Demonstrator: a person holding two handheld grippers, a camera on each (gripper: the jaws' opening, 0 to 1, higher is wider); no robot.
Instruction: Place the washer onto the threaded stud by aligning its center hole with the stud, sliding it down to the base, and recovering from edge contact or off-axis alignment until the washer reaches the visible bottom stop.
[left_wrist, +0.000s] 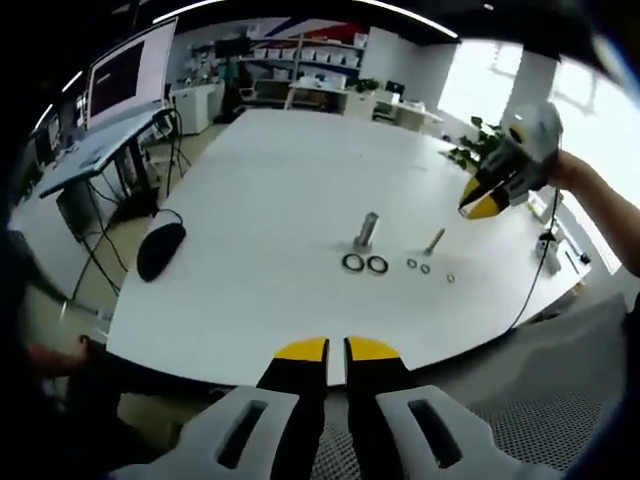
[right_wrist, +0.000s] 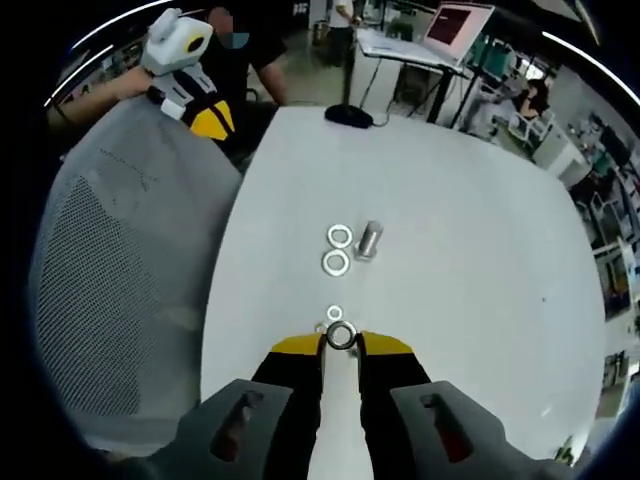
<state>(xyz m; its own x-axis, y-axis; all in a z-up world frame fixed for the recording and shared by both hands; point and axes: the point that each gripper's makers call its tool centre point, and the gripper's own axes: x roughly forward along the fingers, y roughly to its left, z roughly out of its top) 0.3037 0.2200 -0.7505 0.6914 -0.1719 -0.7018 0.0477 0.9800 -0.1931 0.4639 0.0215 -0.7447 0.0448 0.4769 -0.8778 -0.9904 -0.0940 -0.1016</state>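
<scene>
A short threaded stud (left_wrist: 366, 232) (right_wrist: 370, 240) stands upright on the white table (left_wrist: 260, 190) (right_wrist: 470, 250). Two large washers (left_wrist: 365, 264) (right_wrist: 337, 250) lie flat beside it. My right gripper (right_wrist: 341, 340) is shut on a dark washer (right_wrist: 341, 336), pinched between its yellow tips short of the stud. From the other side, that right gripper (left_wrist: 483, 205) hangs above the table's far right. My left gripper (left_wrist: 336, 350) sits at the near table edge, jaws together with nothing between them. It also appears far left as the left gripper (right_wrist: 212, 120), in a person's hand.
A small bolt (left_wrist: 435, 240) and a few small washers (left_wrist: 425, 268) (right_wrist: 334, 312) lie near the stud. A black mouse (left_wrist: 160, 250) (right_wrist: 348, 116) rests on the table's end. A grey mesh chair back (right_wrist: 110, 280) stands along the table edge. Desks with monitors lie beyond.
</scene>
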